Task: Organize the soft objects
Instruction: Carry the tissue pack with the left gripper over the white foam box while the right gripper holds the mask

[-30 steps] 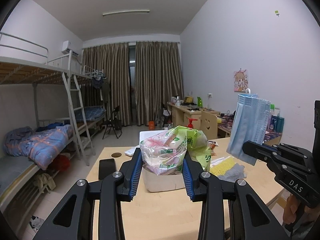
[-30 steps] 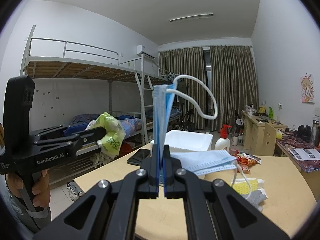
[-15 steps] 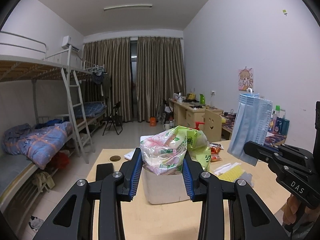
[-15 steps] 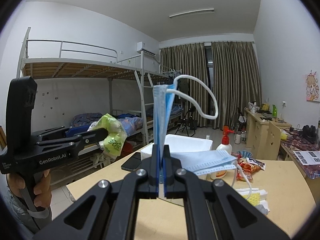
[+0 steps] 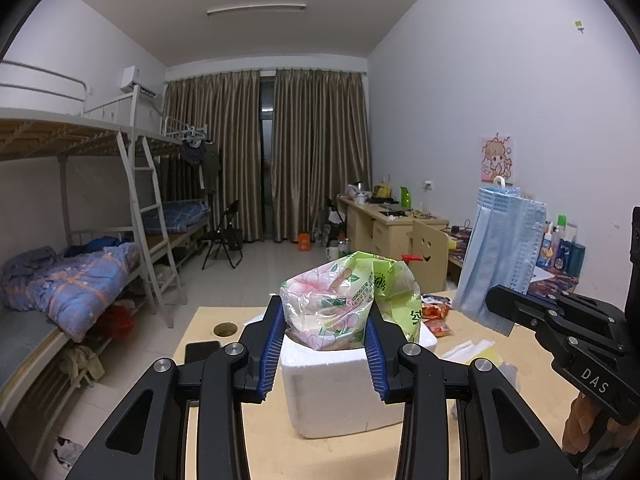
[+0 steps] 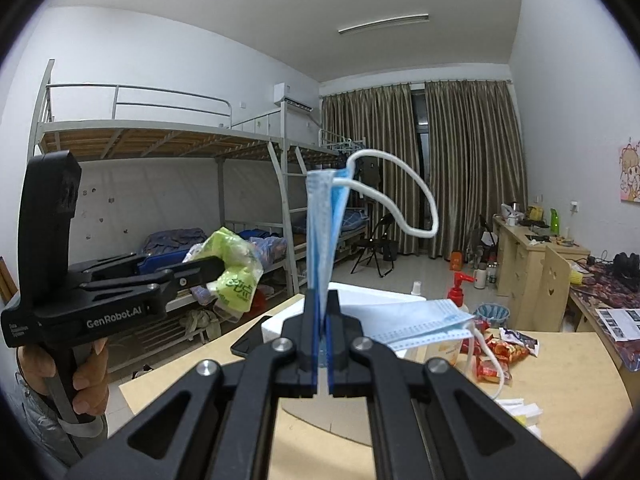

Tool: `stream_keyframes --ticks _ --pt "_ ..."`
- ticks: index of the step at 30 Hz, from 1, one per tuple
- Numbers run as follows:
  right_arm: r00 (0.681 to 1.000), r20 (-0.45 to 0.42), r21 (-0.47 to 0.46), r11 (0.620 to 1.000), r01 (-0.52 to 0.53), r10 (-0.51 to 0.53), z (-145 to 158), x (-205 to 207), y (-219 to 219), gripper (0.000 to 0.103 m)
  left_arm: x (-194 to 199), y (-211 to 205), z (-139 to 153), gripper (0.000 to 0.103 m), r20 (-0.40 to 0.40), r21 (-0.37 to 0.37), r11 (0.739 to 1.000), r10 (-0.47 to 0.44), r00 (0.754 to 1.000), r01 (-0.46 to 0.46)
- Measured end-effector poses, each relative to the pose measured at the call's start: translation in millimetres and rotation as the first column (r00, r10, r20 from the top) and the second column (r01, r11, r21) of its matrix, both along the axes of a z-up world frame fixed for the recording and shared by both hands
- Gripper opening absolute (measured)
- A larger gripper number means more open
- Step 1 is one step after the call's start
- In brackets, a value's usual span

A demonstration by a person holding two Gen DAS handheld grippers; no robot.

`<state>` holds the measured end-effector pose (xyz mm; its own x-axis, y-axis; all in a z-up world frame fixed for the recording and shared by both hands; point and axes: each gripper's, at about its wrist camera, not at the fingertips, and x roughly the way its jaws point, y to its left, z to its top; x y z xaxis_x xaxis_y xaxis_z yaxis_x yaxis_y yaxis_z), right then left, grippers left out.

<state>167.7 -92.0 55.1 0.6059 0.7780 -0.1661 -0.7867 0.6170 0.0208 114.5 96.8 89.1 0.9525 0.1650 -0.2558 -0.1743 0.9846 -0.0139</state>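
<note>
My left gripper point(image 5: 325, 322) is shut on a crumpled plastic bag point(image 5: 344, 300), green and pink, and holds it just above the open white foam box point(image 5: 340, 396) on the wooden table point(image 5: 260, 432). The bag point(image 6: 236, 268) also shows in the right wrist view, held by the left gripper point(image 6: 218, 268). My right gripper point(image 6: 322, 312) is shut on several blue face masks point(image 6: 322, 232) that stand upright, ear loops curling right. The masks point(image 5: 500, 256) hang right of the box in the left wrist view.
A black phone point(image 5: 202, 352) lies on the table left of the box. Snack packets point(image 6: 508, 350), a red-pump bottle point(image 6: 458, 296) and white and yellow items point(image 5: 480, 354) lie right of the box. A bunk bed point(image 5: 80, 240) stands at left, desks point(image 5: 392, 228) at right.
Both grippers have moved forward toward the foam box, which looks larger and nearer. The bag now hangs right over the box opening. Both grips are unchanged.
</note>
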Motion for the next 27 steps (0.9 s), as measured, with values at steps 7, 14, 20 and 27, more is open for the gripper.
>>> stream_keyframes --ticks 7,14,20,27 --pt "1.0 -0.008 -0.006 1.0 -0.003 0.003 2.2 17.5 12.2 0.005 22.9 8.5 -2.2 0.039 -0.016 0.0 1.0 -0.01 1.0 0.01" --pt "1.0 -0.02 -0.011 1.0 -0.006 0.006 3.9 34.3 20.0 0.005 53.5 18.8 -5.4 0.039 -0.041 -0.007 1.0 -0.023 0.999 0.023" --pt "0.999 -0.035 -0.02 1.0 -0.009 0.009 6.3 50.1 30.1 0.005 76.5 27.4 -6.3 0.039 -0.062 -0.032 0.999 -0.035 0.997 0.033" --pt "0.999 -0.043 -0.023 1.0 -0.006 0.005 9.0 62.9 35.7 0.005 99.2 30.8 -9.4 0.039 -0.082 -0.02 0.999 -0.052 0.995 0.05"
